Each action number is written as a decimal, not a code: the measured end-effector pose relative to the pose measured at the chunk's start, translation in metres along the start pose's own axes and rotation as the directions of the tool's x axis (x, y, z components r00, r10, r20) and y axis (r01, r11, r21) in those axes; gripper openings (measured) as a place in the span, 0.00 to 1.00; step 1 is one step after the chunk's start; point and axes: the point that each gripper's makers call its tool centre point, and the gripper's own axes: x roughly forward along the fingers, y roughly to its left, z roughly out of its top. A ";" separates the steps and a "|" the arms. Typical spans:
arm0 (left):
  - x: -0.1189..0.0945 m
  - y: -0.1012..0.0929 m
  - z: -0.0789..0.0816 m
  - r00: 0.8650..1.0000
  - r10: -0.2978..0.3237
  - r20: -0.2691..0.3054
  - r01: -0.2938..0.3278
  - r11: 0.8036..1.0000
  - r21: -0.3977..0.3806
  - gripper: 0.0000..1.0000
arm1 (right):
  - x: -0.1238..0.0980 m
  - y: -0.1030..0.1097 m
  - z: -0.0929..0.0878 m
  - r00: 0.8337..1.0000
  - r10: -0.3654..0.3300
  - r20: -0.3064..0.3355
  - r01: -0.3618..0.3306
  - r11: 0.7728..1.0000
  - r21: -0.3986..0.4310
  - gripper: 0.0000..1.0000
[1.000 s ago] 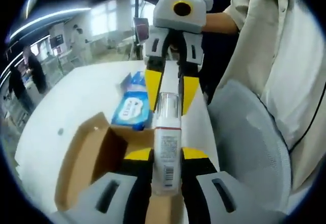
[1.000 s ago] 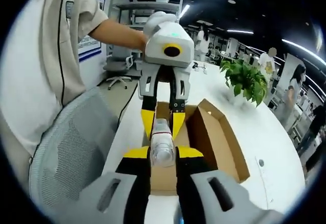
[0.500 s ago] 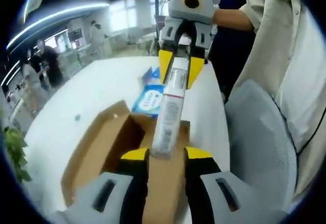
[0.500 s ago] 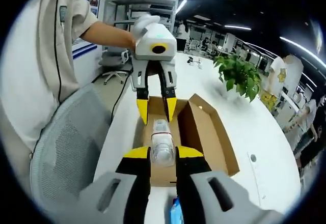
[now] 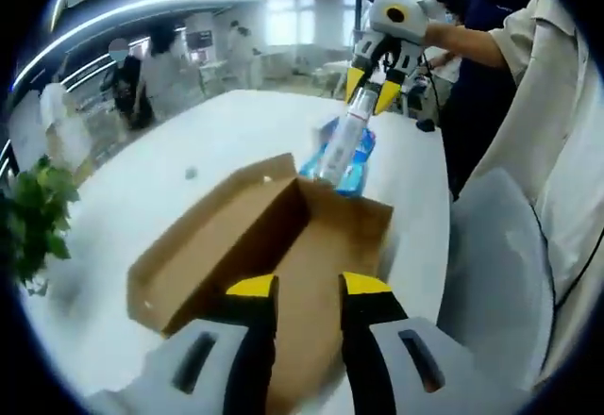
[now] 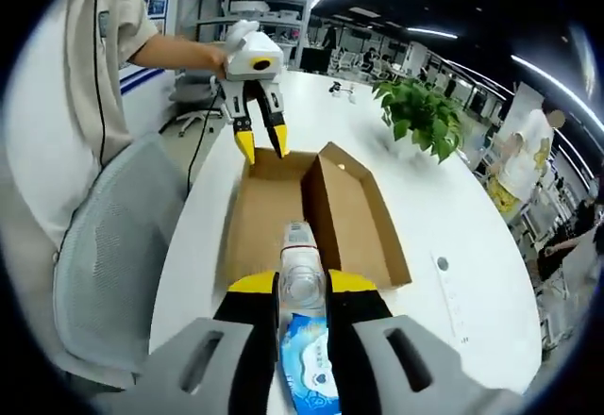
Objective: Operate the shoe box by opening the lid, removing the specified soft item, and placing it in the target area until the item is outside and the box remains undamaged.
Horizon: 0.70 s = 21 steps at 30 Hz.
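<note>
Holding the clear tube (image 6: 303, 269) in my right gripper (image 6: 303, 294), jaws pinched on its cap end, so it sticks out ahead of me and hangs in the air past the end of the shoe box (image 6: 283, 217). From the left gripper view you can see that same tube (image 5: 341, 148) dangling neck-up from the right gripper (image 5: 375, 83), right above the blue wipes pack (image 5: 347, 151) lying on the white table (image 5: 179, 184) just beyond the box (image 5: 274, 245). My guess is I'm keeping it high and off to the side so it doesn't scrape the cardboard walls, since the box has to come out of this unhurt. The lid flap (image 6: 354, 207) is folded open and stands up along one side, and from what I can see the inside looks bare brown card, so the item seems to be out already and what's left is setting it down somewhere near that wipes pack (image 6: 310, 363). My left gripper (image 5: 296, 288) is over the near end of the box with its yellow tips a narrow gap apart and nothing between them. Left gripper (image 6: 260, 137) also shows across the box in the right gripper view, tips pointing down, not touching the card as far as I can tell.
</note>
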 end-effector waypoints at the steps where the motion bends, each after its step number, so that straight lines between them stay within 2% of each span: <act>1: -0.003 0.004 -0.004 1.000 0.017 -0.006 -0.017 1.000 -0.011 0.24 | -0.003 -0.005 -0.003 1.000 -0.007 -0.009 0.007 1.000 -0.001 0.15; 11: -0.021 0.025 -0.036 0.990 0.130 -0.045 -0.134 0.986 -0.099 0.23 | -0.022 -0.041 -0.037 0.991 -0.042 -0.125 0.042 0.999 -0.003 0.15; 18: -0.030 0.035 -0.062 0.977 0.195 -0.083 -0.207 0.963 -0.173 0.23 | -0.025 -0.062 -0.059 0.976 -0.042 -0.213 0.046 0.999 0.010 0.16; 21: -0.034 0.040 -0.075 0.966 0.235 -0.111 -0.253 0.947 -0.196 0.22 | -0.023 -0.071 -0.068 0.967 -0.043 -0.252 0.046 0.999 0.008 0.16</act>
